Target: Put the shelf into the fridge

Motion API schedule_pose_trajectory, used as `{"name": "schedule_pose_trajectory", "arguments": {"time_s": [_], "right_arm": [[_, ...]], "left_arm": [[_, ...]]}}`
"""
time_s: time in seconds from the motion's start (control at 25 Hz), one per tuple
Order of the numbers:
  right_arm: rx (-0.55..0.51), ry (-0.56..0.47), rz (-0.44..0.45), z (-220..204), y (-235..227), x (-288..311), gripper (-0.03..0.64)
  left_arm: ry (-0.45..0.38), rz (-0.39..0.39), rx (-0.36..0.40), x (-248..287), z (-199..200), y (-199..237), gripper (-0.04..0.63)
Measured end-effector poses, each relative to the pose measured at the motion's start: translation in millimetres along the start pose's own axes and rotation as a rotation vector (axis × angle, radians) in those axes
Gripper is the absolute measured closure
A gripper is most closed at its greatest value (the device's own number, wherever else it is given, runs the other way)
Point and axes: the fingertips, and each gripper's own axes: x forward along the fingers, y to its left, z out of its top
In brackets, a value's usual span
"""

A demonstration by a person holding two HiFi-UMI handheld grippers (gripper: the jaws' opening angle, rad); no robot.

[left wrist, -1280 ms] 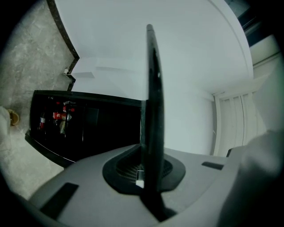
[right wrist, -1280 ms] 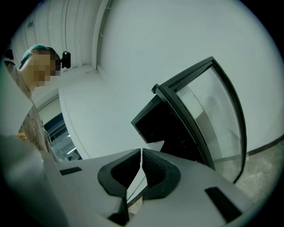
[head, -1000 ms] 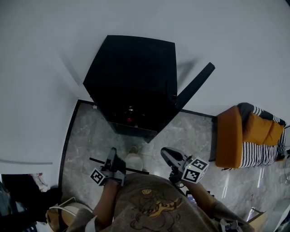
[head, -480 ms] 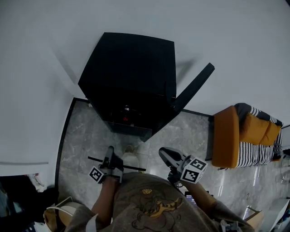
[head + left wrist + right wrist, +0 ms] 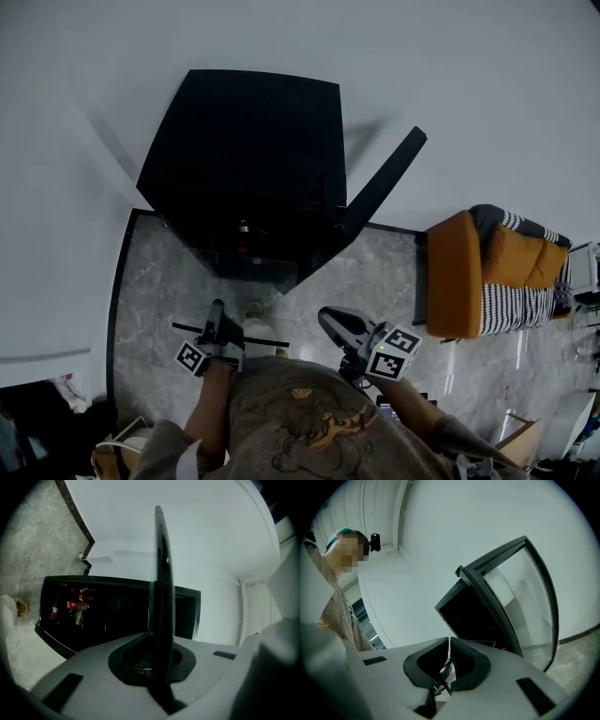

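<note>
The black fridge (image 5: 246, 155) stands against the white wall with its glass door (image 5: 380, 184) swung open to the right. The shelf (image 5: 269, 342) is a thin dark panel held edge-on, in front of the fridge's open front. My left gripper (image 5: 217, 325) is shut on it. In the left gripper view the shelf (image 5: 162, 573) rises as a dark bar from the left gripper (image 5: 157, 660), with the fridge (image 5: 117, 616) and its drinks (image 5: 75, 604) behind. My right gripper (image 5: 334, 320) hovers to the right, shut and empty. The right gripper (image 5: 449, 656) faces the fridge door (image 5: 520, 597).
An orange armchair with a striped cushion (image 5: 487, 272) stands at the right. White walls enclose the fridge on the left and behind. A pale object (image 5: 257, 327) lies on the marble floor (image 5: 155, 281) under the shelf. A bag (image 5: 117, 455) sits at the lower left.
My left gripper has sunk a little with the shelf still in it. The head view has drifted, so the fridge sits further left. The right gripper has kept its place.
</note>
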Motion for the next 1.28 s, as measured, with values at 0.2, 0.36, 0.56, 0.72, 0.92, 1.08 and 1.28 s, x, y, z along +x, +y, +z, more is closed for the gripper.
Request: {"name": "schedule_pose_trajectory", "arguments": {"time_s": [0.2,0.36,0.56,0.72,0.92,1.08,1.28], "right_arm": [[-0.002,-0.017,-0.033,9,-5,-4,0.591],[0.009,-0.02,-0.046,9,-6,-1,0.591],[0.015,-0.032,-0.061,11,-5,2,0.591],[0.016,-0.036,-0.08,15,-11,1,0.592],[0.018,-0.045,-0.096,22,-16,2,0.592],[0.022,-0.042,-0.105,23,-18,2,0.591],[0.021,-0.04,-0.117,24,-19,3,0.591]], "left_arm": [[0.013,0.024,0.007,13,5,12,0.58],[0.022,0.032,0.011,22,10,18,0.58],[0.024,0.058,0.006,33,17,31,0.58],[0.03,0.074,0.006,44,18,42,0.58],[0.018,0.094,0.01,59,19,56,0.58],[0.003,0.102,0.008,70,21,66,0.58],[-0.005,0.121,0.019,80,26,79,0.58]]}}
